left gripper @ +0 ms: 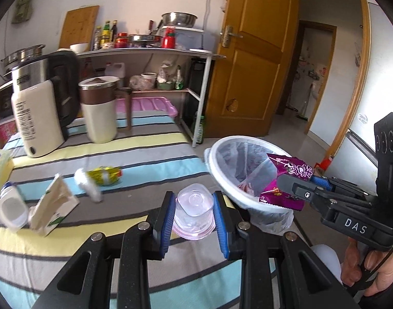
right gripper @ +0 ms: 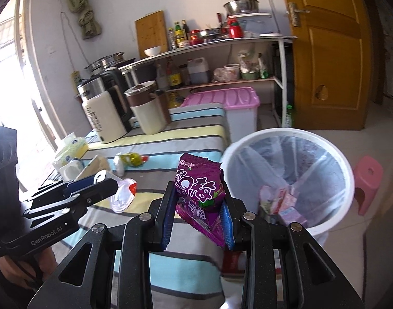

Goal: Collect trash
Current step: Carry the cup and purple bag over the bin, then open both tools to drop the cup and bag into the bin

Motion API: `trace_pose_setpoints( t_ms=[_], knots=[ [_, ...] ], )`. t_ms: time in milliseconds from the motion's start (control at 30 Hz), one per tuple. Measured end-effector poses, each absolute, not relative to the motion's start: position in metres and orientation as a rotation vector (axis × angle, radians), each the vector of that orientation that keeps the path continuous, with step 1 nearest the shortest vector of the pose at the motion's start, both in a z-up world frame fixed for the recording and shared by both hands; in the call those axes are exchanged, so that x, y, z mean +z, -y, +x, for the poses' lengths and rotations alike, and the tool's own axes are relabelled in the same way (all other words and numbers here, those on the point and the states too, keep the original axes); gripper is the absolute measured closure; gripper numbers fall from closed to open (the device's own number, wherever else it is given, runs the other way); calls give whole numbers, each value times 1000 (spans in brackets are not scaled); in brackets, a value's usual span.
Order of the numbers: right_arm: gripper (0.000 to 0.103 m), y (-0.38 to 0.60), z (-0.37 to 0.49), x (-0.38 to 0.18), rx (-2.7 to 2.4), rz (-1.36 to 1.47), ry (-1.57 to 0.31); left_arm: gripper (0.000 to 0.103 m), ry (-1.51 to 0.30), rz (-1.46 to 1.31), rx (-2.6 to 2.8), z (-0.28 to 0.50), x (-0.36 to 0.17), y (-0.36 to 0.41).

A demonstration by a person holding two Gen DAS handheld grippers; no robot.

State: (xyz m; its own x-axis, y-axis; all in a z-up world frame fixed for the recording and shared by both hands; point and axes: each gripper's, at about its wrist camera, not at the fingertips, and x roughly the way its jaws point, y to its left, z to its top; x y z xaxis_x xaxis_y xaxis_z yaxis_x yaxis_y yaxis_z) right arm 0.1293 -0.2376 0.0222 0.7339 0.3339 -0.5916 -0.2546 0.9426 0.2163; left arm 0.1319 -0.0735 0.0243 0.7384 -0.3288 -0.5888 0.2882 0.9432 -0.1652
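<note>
My left gripper (left gripper: 194,198) is shut on a clear plastic cup (left gripper: 194,209) and holds it above the striped table; it also shows in the right wrist view (right gripper: 111,184) with the cup (right gripper: 123,197). My right gripper (right gripper: 197,198) is shut on a purple snack wrapper (right gripper: 197,188) beside the white lined trash bin (right gripper: 348,180). In the left wrist view the right gripper (left gripper: 289,182) holds the wrapper (left gripper: 291,170) over the bin's rim (left gripper: 222,180). A yellow-green wrapper (left gripper: 105,175), a crumpled white piece (left gripper: 87,182) and a torn carton (left gripper: 54,203) lie on the table.
A kettle (left gripper: 42,97), a white bottle (left gripper: 35,118) and a brown-and-cream mug (left gripper: 98,108) stand at the table's far end. A tissue box (right gripper: 70,149) sits at the left. A pink-lidded bin (right gripper: 235,103), a shelf rack (right gripper: 222,43), a wooden door (right gripper: 330,51) and a pink stool (right gripper: 367,180) stand beyond.
</note>
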Motion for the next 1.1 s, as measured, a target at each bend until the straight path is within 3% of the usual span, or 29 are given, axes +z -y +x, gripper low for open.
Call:
trace_pose_setpoints(
  t_ms=[867, 1100],
  knots=[
    [70, 341, 175, -23, 95, 194, -760, 73, -754, -31, -523, 230, -12, 183],
    [61, 347, 182, -31, 78, 200, -776, 67, -779, -32, -524, 241, -22, 190]
  ],
)
